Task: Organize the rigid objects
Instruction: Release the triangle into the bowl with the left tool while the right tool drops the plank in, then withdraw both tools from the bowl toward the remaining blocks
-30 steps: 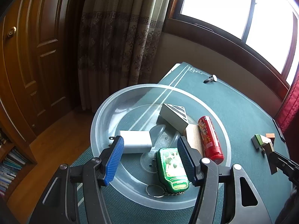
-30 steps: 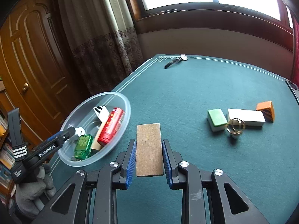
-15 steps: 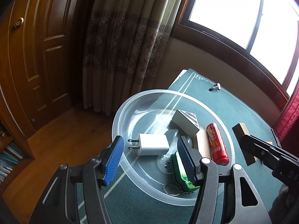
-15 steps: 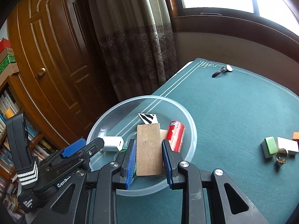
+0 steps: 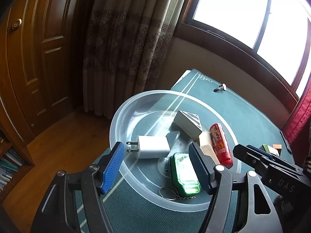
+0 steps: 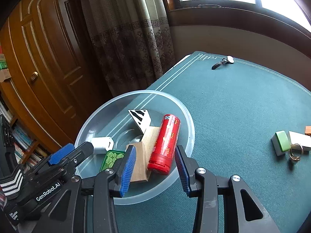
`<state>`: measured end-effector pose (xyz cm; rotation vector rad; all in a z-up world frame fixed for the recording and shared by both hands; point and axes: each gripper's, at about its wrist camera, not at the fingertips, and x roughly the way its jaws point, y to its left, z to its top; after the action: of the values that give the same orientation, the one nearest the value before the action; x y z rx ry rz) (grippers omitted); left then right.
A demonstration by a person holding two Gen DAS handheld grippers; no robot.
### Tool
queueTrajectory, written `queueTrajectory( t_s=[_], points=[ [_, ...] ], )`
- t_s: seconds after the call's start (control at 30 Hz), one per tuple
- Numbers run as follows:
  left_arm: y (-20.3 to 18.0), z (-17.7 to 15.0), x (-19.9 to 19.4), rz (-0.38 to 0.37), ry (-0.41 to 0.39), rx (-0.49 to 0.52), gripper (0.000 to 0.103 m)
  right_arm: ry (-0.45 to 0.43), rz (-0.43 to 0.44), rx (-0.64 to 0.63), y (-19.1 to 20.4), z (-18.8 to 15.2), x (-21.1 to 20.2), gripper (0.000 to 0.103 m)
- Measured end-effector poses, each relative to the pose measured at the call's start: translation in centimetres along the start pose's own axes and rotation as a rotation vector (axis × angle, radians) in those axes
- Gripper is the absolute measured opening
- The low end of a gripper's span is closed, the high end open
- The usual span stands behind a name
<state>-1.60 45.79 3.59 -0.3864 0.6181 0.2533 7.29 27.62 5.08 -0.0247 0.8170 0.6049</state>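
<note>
Jaws apart on my right gripper (image 6: 153, 167) above bowl (image 6: 186, 114), holding nothing; block (image 6: 143, 155) lies inside. Left gripper (image 5: 157, 165) also spread. Next pieces (image 6: 280, 142) lie rightward, nearer my right.

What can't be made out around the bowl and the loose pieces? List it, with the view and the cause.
- Wooden block: right wrist view, near end behind the right gripper's blue finger; left wrist view, mostly behind the left gripper.
- Green tin: lid print washed out by glare, left wrist view.
- Orange block: cut off by the right edge, right wrist view.
- Wristwatch: too small to read.
</note>
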Motion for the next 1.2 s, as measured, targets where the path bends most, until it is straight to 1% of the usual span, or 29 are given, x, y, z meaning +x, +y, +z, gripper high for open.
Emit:
queueTrajectory(
  t_s=[0.1, 0.3, 0.73, 1.2],
  points=[
    [-0.6, -0.2, 0.1, 0.001, 0.003, 0.011, 0.07, 0.001, -0.009, 0.011, -0.5, -0.2, -0.4, 0.049],
    [-1.6, -0.7, 0.3, -0.002, 0.016, 0.03, 0.072, 0.003, -0.056, 0.024, -1.3, -0.9, -1.1, 0.057],
    [-3.1, -1.3, 0.4, -0.011, 0.037, 0.061, 0.073, 0.006, -0.134, 0.049, -3.0, -2.0, -2.3, 0.058],
    [-4.7, -1.7, 0.7, -0.022, 0.06, 0.105, 0.073, 0.002, -0.192, 0.057, -4.2, -2.9, -3.1, 0.058]
  ],
)
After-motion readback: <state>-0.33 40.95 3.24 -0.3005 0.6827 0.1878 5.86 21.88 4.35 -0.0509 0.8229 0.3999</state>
